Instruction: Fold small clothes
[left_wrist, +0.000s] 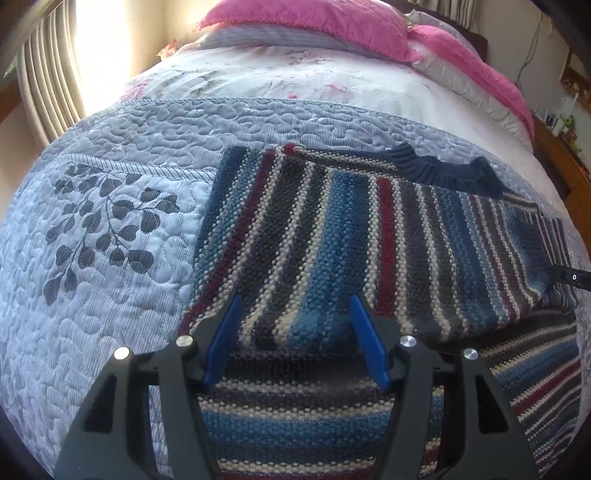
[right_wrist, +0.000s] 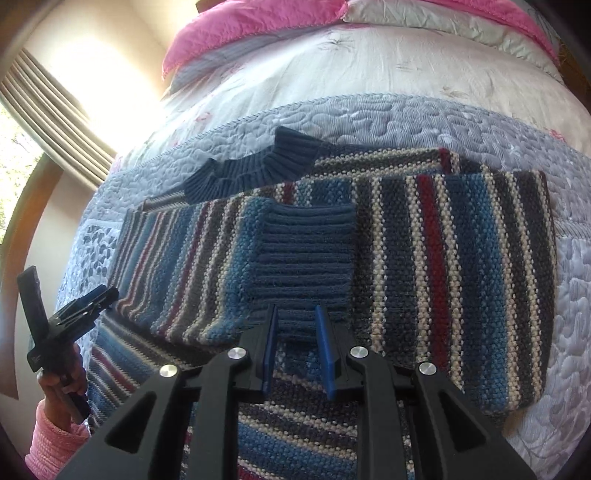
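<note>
A big bed (left_wrist: 332, 88) holds everything. A soft blue-grey quilt (left_wrist: 110, 288) with dark leaves covers its near part. A striped knitted sweater (left_wrist: 332, 229) lies on the quilt. Pink pillows (left_wrist: 306, 14) sit at the far end.

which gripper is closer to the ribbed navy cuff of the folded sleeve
Right. The right gripper has its fingertips at the near edge of the ribbed navy cuff, jaws partly open around it. The left gripper is off to the cuff's left, over the striped sweater body, open.
</note>
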